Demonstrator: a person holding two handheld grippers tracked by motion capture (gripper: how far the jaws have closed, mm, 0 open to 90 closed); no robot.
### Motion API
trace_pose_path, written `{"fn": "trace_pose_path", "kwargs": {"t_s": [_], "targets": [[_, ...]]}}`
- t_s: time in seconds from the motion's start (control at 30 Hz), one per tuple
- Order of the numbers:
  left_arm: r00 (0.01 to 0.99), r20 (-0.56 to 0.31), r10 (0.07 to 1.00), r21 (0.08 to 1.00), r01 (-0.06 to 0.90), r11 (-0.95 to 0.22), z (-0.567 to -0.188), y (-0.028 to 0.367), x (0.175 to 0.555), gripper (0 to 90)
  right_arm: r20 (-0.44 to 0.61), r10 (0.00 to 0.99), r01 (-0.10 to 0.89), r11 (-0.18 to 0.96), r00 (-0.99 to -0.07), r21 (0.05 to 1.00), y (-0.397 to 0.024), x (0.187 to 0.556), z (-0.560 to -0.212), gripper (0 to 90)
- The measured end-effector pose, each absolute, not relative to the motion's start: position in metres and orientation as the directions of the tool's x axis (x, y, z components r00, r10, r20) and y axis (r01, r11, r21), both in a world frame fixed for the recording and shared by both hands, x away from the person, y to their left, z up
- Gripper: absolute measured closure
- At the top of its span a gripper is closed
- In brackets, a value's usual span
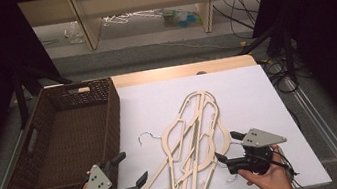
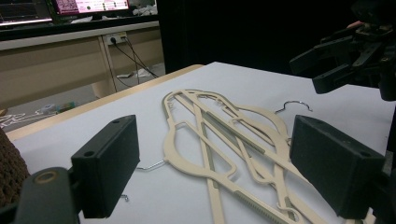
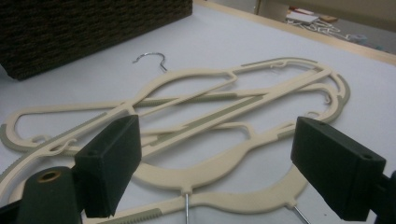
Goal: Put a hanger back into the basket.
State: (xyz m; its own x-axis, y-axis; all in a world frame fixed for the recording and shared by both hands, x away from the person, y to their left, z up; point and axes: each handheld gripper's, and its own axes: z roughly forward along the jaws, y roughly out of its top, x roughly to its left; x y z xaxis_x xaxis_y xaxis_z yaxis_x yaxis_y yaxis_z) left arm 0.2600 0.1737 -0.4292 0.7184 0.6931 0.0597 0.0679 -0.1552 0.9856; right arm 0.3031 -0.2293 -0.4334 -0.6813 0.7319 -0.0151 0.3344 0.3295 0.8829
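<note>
Pile of cream hangers point(image 1: 194, 143) is lying flat on white table point(image 1: 258, 96), mid-front, overlapped and crossed; a wire hook point(image 1: 145, 137) pokes out on the basket side. Wicker basket point(image 1: 69, 134) is set at the table's left edge, just beside the pile, and looks empty.

L gripper point(image 1: 129, 173) is held at front-left, jaws spread wide, nothing gripped; its near tip is almost at the pile's lower-left curve. R gripper point(image 1: 227, 151) is held at front-right, jaws also wide, nothing held, tips just beside the pile's right edge. In right gripper view two hook stems are seen right between the jaws, with the curved shoulders just beyond.

Step judged: a hanger is about to be picked, prob. for the basket.

To do it well:
- One hanger only should be taken; the top one should be found first, since arms are interlocked and a lower one would drag the rest.
- Flat plastic should be pinched across a thin bar or at the neck by the hook, not the broad shoulder.
- Jaws should be lowered to straddle the bar before closing.
- Other gripper can be used to pin the pile down.
- Lift should be slow, w/ hooks watched for snagging.
</note>
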Motion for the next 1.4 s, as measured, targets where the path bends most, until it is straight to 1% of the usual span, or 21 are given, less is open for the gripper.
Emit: {"fn": "trace_pose_path", "kwargs": {"t_s": [0.13, 0.23, 0.67, 1.13, 1.2, 1.3, 1.33, 1.37, 1.4], "targets": [[0.718, 0.061, 0.694, 0.986, 0.066, -0.156, -0.429, 0.174, 0.260, 15.7, -0.014, 0.727, 0.363, 0.359, -0.686, 0.860, -0.218, 0.309, -0.436, 17.7], [0.716, 0.064, 0.695, 0.985, 0.065, -0.158, -0.429, 0.174, 0.260, 15.7, -0.014, 0.713, 0.392, 0.401, -0.701, 0.828, -0.207, 0.316, -0.439, 19.9], [0.716, 0.067, 0.695, 0.985, 0.062, -0.159, -0.429, 0.174, 0.260, 15.7, 0.000, 0.716, 0.483, 0.470, -0.698, 0.738, -0.180, 0.335, -0.452, 19.4], [0.717, 0.065, 0.695, 0.985, 0.065, -0.160, -0.429, 0.174, 0.261, 15.7, -0.008, 0.713, 0.515, 0.513, -0.701, 0.687, -0.167, 0.347, -0.458, 20.0], [0.717, 0.064, 0.694, 0.986, 0.063, -0.157, -0.429, 0.174, 0.260, 15.7, -0.004, 0.716, 0.526, 0.518, -0.698, 0.674, -0.165, 0.349, -0.460, 20.7], [0.717, 0.064, 0.694, 0.986, 0.063, -0.157, -0.429, 0.174, 0.260, 15.7, -0.003, 0.724, 0.527, 0.505, -0.689, 0.684, -0.163, 0.350, -0.462, 21.7], [0.718, 0.064, 0.693, 0.986, 0.064, -0.157, -0.429, 0.174, 0.260, 15.7, 0.005, 0.719, 0.540, 0.517, -0.695, 0.664, -0.163, 0.350, -0.461, 21.8], [0.717, 0.065, 0.694, 0.985, 0.064, -0.158, -0.429, 0.174, 0.261, 15.7, 0.000, 0.724, 0.533, 0.508, -0.690, 0.676, -0.162, 0.350, -0.463, 22.2], [0.717, 0.064, 0.694, 0.985, 0.064, -0.158, -0.429, 0.174, 0.261, 15.7, 0.003, 0.722, 0.542, 0.516, -0.691, 0.663, -0.161, 0.351, -0.462, 22.7]]}}
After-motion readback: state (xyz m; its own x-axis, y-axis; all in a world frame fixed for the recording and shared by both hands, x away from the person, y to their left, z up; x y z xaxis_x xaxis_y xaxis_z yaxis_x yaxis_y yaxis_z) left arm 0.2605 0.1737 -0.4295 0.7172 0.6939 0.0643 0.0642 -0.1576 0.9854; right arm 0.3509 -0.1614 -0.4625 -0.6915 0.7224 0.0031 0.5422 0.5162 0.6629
